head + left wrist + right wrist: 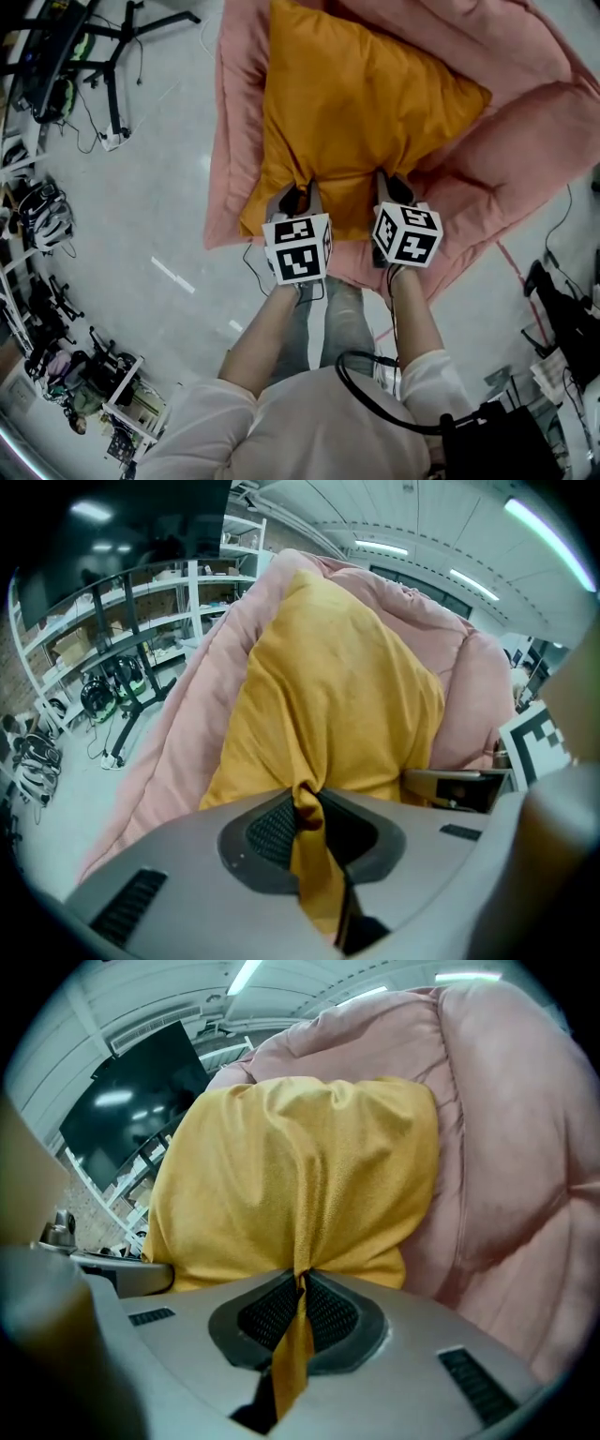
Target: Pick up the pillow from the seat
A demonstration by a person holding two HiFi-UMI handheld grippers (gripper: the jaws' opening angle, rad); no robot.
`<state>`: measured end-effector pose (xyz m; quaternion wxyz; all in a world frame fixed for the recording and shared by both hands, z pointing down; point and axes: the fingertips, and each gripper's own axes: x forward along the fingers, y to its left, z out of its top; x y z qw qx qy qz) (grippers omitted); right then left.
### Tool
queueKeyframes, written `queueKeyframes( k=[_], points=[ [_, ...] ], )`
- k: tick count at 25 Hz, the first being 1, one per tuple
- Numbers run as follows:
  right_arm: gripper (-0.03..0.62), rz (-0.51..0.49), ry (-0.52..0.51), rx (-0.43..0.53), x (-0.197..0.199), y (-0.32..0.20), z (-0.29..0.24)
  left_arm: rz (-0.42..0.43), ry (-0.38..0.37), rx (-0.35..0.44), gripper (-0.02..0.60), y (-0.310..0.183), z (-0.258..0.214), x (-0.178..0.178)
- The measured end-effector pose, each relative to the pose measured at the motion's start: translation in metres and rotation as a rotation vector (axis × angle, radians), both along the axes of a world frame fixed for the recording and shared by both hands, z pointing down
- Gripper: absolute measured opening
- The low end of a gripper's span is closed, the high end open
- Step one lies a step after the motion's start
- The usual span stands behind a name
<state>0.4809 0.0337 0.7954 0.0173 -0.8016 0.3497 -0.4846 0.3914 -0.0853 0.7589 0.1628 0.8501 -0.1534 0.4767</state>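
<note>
Grey workshop floor (141,197) spreads around a big, slumped pink seat (534,131), with metal shelves (141,602) along one wall. The orange pillow (361,103) lies on that seat, straight ahead of both tools, with its near edge right at their tips and its far corner pointing away from them.

The left tool (306,799) has its jaws drawn in on a fold of the pillow's cover, and a tail of orange cloth runs back between them. The right tool (301,1281) sits just beside it on the same near edge. It pinches a thinner pleat, its jaws almost together. As far as I can see, each one grips only cloth and none of the stuffing.

From where I stand the pillow looks light and very soft. Creases fan out ahead of each pinch, so the cover gives easily. It doesn't seem fragile, and the woven cloth against those ribbed pads shouldn't be slippery.

The catch is that a floppy thing held by one edge will probably sag and swing below the tools once it leaves the seat. A thin pleat could also creep out under that pull. Two holds set apart along the edge suit it well. A deeper bite ahead of the tips, taking in some filling, would likely be surer.
</note>
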Motion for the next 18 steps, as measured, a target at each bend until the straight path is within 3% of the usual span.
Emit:
queueKeyframes(
  k=[7, 18],
  points=[
    [0.037, 0.013, 0.007, 0.022, -0.015, 0.01, -0.031, -0.013, 0.061, -0.07, 0.032, 0.009, -0.03, -0.013],
    [0.037, 0.005, 0.102, 0.054, -0.053, 0.009, -0.126, -0.035, 0.191, -0.092, 0.029, 0.006, -0.117, -0.056]
  ],
)
